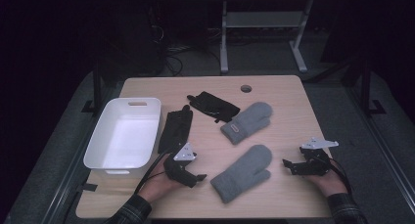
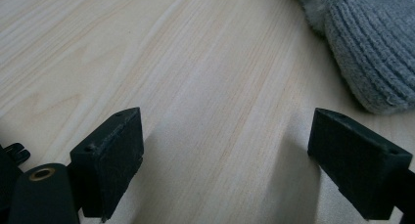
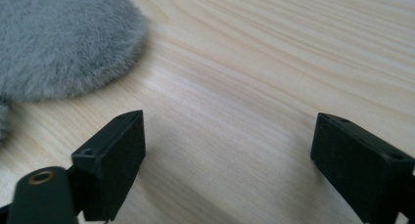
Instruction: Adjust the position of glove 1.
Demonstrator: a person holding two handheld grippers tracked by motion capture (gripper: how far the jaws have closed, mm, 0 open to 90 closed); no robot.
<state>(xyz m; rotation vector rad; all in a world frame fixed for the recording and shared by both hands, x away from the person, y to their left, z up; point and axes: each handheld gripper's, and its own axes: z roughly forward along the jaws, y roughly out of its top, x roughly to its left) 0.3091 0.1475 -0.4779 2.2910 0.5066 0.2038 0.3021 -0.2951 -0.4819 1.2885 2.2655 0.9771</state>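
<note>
The right gripper (image 1: 292, 166) is resting low on the wooden table (image 1: 288, 101), jaws spread wide with bare wood between them. The left gripper (image 1: 195, 177) is sitting likewise, jaws spread and pinching nothing. Between them, the nearer grey mitten (image 1: 243, 173) is lying flat, near both grippers and touching neither; the gripper views are cutting it off at their edges. Beyond it, a second grey mitten (image 1: 246, 121) is wearing a small dark label, too small to read. Two black gloves (image 1: 213, 105) (image 1: 176, 128) are lying beside a white bin (image 1: 125, 134), their details hard to make out.
</note>
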